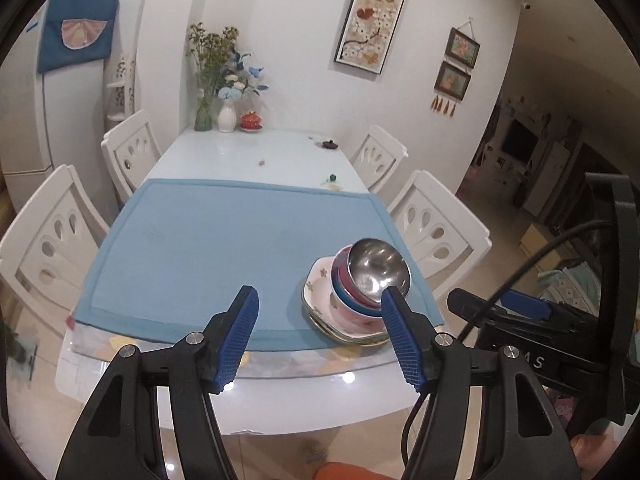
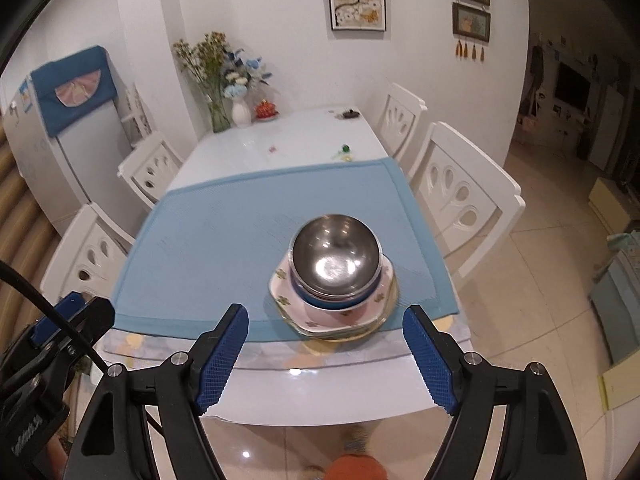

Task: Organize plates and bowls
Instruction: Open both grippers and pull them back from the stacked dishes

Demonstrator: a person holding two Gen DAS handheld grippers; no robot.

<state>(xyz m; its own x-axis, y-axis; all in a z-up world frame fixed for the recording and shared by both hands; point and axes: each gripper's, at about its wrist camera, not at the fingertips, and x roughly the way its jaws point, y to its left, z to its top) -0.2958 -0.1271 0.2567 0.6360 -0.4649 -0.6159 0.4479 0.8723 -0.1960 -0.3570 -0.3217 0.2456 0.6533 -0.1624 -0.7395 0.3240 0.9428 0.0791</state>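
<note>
I am hovering both tongs, left (image 1: 320,336) and right (image 2: 326,356), spread wide and empty. Ahead of the right tongs, the shiny round steel bowl (image 2: 335,266) is topping nested bowls on floral plates (image 2: 340,320). I am judging a level, centred approach best, pinching its rim gently.

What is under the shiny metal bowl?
The metal bowl sits inside a blue bowl, nested in a pink flowered bowl. These rest on flowered plates on the blue mat. How many plates is unclear, and the bowls' insides are covered.
</note>
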